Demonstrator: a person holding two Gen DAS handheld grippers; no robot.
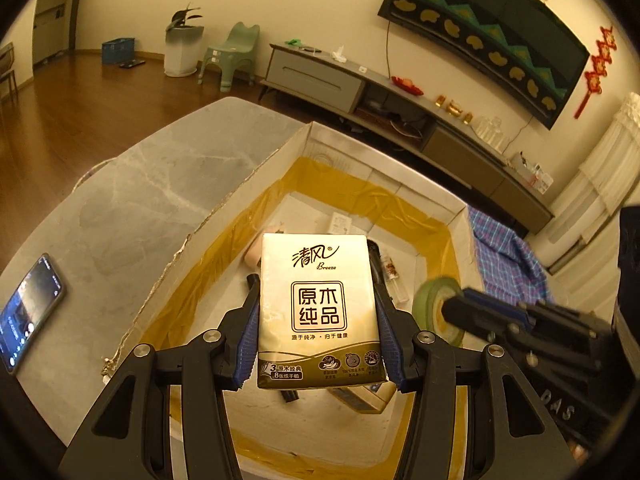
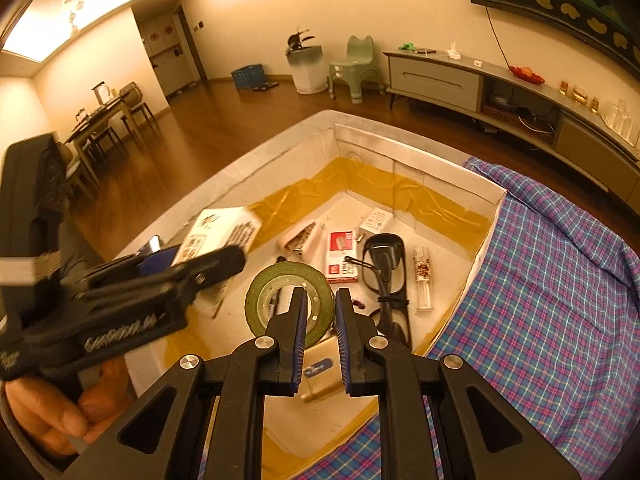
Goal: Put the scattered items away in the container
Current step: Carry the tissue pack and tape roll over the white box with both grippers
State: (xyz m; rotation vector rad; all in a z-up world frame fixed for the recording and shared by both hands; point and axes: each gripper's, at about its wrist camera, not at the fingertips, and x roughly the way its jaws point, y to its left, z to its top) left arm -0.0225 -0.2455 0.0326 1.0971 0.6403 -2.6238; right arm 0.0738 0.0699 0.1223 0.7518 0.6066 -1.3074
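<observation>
Tissue pack [image 1: 320, 312] sits upright between the pads of the left tool [image 1: 318, 312], grasped by its two long edges with the printed face to the camera, and hangs over the middle of the box [image 2: 490, 200]. The jaws stand wide because the pack fills them. From the right wrist view the same pack shows at about 10 o'clock of the right tool, above the box's left wall.

Right tool [image 2: 322, 332] is clenched nearly to its narrowest. A green tape roll [image 2: 290, 304] shows beside its left finger; that finger seems to pass through the roll's hole, so the roll is probably carried on it rather than pinched, though I cannot be sure. It too is over the box.

Outward, on the box floor: black glasses [image 2: 386, 280] at 1 o'clock of the right tool, a red and white card [image 2: 341, 256] at 12, a small clear bottle [image 2: 423, 284] further to 2, and a gold packet [image 2: 320, 372] directly below the fingers. A checked cloth [image 2: 552, 280] lies against the box at 3 o'clock. On the tabletop [image 1: 120, 208], a phone [image 1: 30, 316] lies at 9 o'clock of the left tool, outside the box.

By my reading the tidying is far along: most items are in, the pack and roll wait to be dropped. The phone may not be part of the job.
</observation>
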